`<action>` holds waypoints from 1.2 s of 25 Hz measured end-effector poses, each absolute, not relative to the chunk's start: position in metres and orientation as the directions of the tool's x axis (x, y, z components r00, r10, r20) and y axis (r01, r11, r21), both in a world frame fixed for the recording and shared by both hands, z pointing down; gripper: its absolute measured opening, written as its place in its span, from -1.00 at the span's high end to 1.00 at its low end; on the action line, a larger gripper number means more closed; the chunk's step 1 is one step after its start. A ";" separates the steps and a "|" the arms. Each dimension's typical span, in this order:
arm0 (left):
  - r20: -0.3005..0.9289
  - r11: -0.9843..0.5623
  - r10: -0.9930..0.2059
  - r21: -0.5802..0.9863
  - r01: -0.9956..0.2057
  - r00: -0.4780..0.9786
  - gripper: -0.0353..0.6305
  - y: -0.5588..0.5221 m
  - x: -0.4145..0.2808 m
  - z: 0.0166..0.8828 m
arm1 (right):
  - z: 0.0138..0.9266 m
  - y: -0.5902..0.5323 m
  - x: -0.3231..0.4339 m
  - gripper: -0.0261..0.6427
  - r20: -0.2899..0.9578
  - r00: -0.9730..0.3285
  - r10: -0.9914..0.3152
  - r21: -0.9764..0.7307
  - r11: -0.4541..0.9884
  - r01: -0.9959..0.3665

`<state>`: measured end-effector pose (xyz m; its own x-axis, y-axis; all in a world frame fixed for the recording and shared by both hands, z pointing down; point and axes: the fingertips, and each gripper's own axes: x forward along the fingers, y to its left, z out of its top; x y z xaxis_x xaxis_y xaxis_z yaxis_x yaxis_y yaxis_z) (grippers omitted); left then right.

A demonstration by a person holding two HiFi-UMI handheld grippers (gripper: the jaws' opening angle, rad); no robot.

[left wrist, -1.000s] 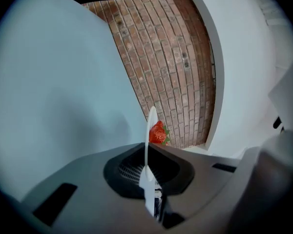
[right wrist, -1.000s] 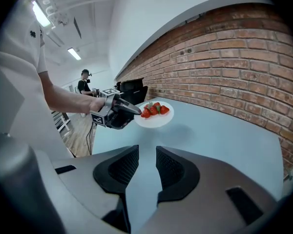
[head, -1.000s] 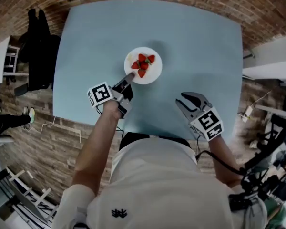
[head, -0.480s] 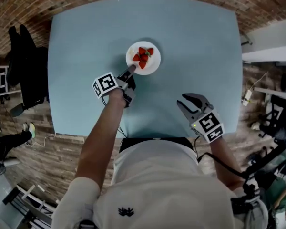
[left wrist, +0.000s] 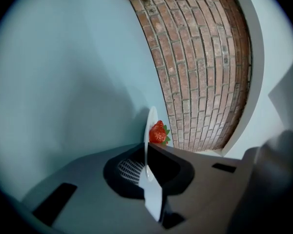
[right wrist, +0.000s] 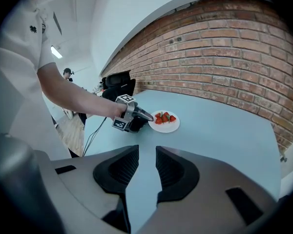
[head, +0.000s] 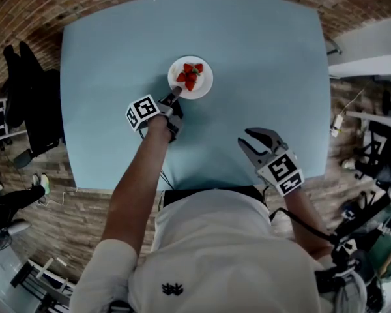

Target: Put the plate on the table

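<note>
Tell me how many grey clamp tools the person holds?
2. The left gripper has its fingers shut on the rim of the white round plate of red strawberries; the right gripper hangs open, empty, above the pale blue table.

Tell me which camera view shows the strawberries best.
The head view: it looks down on the strawberries, showing the whole pile on the plate, unobstructed. The right gripper view shows them small and from the side. The left gripper view shows only one strawberry beyond the plate's rim, seen edge-on.
</note>
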<state>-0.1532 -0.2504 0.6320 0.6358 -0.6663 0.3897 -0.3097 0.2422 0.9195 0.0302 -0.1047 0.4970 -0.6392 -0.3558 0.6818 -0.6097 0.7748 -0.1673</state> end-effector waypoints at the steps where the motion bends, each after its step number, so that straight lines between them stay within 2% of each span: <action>1: 0.395 0.242 -0.665 0.917 -0.318 0.633 0.87 -0.251 -0.153 0.632 | 0.497 -0.104 0.030 0.59 0.680 -0.641 -0.355 -0.168 0.776 -0.608; 5: 0.432 0.225 -0.657 0.894 -0.387 0.618 0.87 -0.251 -0.153 0.632 | 0.497 -0.102 0.029 0.59 0.673 -0.647 -0.358 -0.173 0.775 -0.608; 12: 0.534 0.154 -0.629 0.799 -0.582 0.566 0.78 -0.251 -0.154 0.630 | 0.495 -0.091 0.031 0.59 0.666 -0.662 -0.344 -0.185 0.783 -0.594; 22: 0.707 -0.005 -0.568 0.509 -0.861 0.421 0.55 -0.255 -0.158 0.628 | 0.491 -0.083 0.039 0.59 0.650 -0.679 -0.341 -0.194 0.790 -0.582; 30: 0.783 -0.052 -0.537 0.340 -0.939 0.313 0.41 -0.253 -0.166 0.638 | 0.488 -0.080 0.056 0.59 0.650 -0.677 -0.345 -0.191 0.789 -0.585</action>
<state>-0.1665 -0.2530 0.6383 0.3127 -0.5374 0.7832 -0.9392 -0.0517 0.3395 0.0559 -0.0797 0.4879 -0.6771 -0.3445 0.6503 -0.5845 0.7887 -0.1907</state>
